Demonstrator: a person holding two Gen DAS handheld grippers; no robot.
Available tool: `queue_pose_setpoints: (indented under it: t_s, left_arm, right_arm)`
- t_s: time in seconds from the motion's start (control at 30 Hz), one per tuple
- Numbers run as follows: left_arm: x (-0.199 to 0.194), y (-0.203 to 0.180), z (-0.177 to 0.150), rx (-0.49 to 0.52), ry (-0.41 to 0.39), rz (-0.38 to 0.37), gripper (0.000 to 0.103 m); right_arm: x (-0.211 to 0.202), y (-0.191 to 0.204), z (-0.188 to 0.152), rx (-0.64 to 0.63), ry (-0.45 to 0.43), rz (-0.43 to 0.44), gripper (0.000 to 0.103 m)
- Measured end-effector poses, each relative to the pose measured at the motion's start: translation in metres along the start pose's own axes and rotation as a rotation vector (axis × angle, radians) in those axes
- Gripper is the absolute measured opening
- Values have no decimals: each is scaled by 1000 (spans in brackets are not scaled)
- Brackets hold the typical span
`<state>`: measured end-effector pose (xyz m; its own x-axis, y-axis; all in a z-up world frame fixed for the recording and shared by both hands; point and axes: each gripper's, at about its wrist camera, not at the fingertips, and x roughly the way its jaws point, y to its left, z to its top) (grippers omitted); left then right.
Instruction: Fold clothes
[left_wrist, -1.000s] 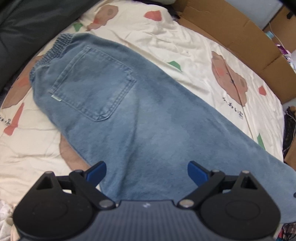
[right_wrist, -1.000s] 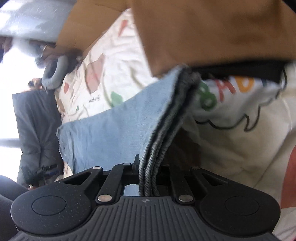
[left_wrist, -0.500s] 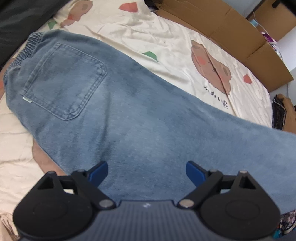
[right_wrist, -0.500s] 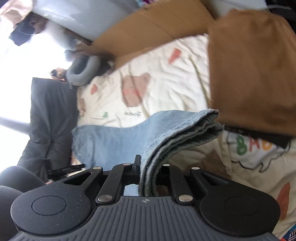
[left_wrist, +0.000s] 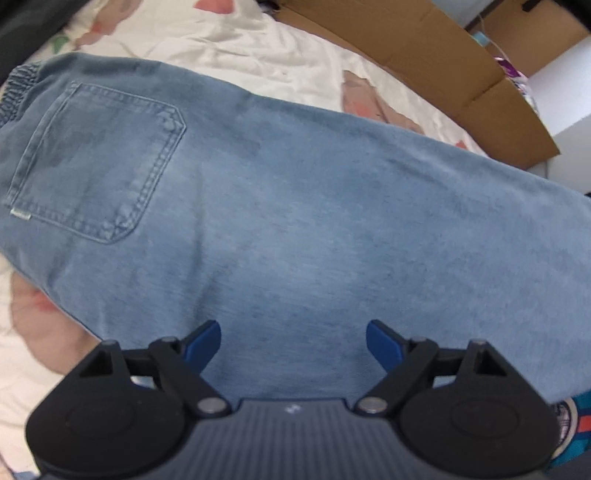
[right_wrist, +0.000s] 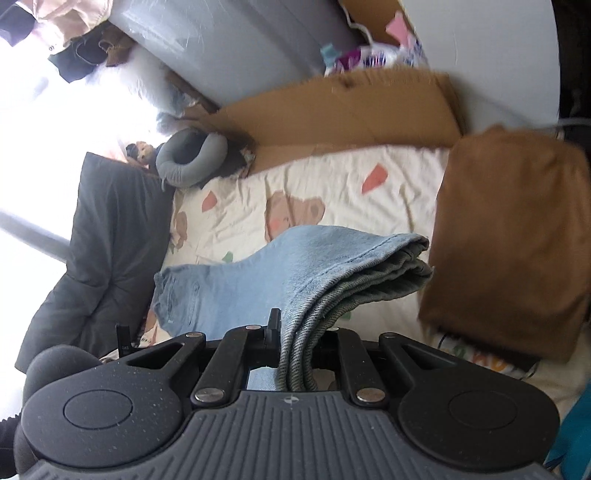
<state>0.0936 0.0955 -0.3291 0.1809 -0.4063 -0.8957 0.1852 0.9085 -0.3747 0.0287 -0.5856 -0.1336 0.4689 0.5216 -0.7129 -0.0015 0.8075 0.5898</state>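
the blue jeans are lying lengthwise on the printed bedsheet, back pocket up and elastic waistband at the far left. the stacked hem layers are being pinched in the closed right gripper and held clear of the sheet, judged so the leg end can be carried over. the left gripper is being held over the mid-leg, jaws spread and gripping nothing, judged ready to steady a fold line. a folded brown garment is lying to the right.

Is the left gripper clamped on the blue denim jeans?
No. In the left wrist view the left gripper has its blue-tipped fingers spread wide apart above the blue denim jeans, pinching no fabric.
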Motion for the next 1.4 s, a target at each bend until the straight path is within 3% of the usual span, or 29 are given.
queue_pose_setpoints:
  t_s: [0.4,0.67,0.77,0.83,0.9,1.1,1.3,1.4]
  left_arm:
    - [29,-32,5,77,49,-125,83]
    - [54,-58,7,165,119,-248,76]
    - [66,-71,5,201,162,-313,63]
    - [76,-81,3,220,190,-351,62]
    - [84,-88,0,239,211,-392,45]
    - [108,-105,-11,290,290,-471,22]
    - [119,-110,-20,316,326,-501,8]
    - [123,-111,-27,330,350,-518,8]
  right_arm:
    - [-67,-12,47,-24,-14,-212,8]
    - [-75,2,65,-50,-7,-261,8]
    - [-69,9,69,-63,6,-270,8]
    - [-64,13,70,-68,18,-277,8]
    - [-59,17,71,-73,31,-283,8]
    - [-47,29,75,-90,59,-302,8]
    - [-37,44,80,-102,69,-303,8]
    - [-31,51,81,-114,75,-301,8]
